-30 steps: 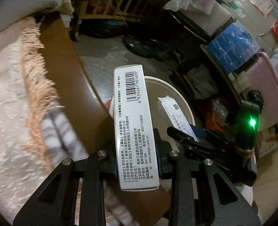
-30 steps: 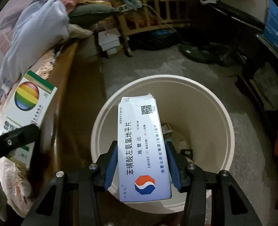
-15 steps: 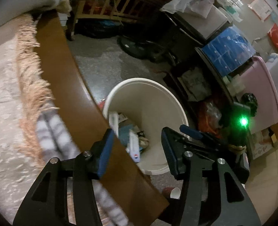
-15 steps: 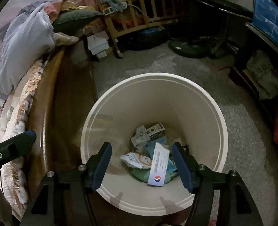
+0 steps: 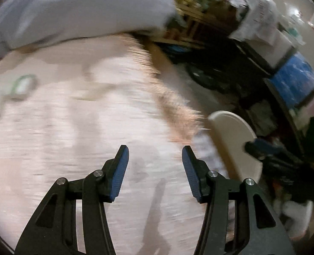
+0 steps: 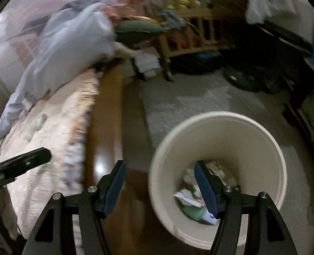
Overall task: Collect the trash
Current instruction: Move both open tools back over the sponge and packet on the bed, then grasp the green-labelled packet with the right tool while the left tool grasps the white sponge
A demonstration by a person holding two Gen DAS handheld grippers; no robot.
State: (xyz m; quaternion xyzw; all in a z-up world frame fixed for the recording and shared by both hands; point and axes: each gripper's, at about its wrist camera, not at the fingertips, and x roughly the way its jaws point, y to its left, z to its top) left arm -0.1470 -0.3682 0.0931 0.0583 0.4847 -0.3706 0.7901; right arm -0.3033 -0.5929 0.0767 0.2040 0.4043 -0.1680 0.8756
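My left gripper (image 5: 155, 148) is open and empty, and hovers over the pink bedspread (image 5: 71, 138); this view is motion-blurred. A small green-and-white item (image 5: 23, 86) lies on the bedspread far to the left. The cream trash bin (image 5: 231, 131) shows at the right beside the bed. My right gripper (image 6: 160, 163) is also open and empty. It hangs over the wooden bed edge (image 6: 108, 127) and the left rim of the bin (image 6: 220, 116). Boxes and wrappers (image 6: 191, 199) lie in the bin's bottom. The left gripper's finger (image 6: 29, 159) shows over the bed.
A grey-blue quilt (image 6: 71, 48) is piled at the head of the bed. A wooden crib (image 6: 191, 34) stands at the back. Dark furniture and a blue box (image 5: 295, 80) line the right side. Grey floor (image 6: 188, 97) lies beyond the bin.
Both grippers opened and their boxes fell into the bin. The left gripper then swung left over the bed; the right one shifted left, so the bin now sits to its right.
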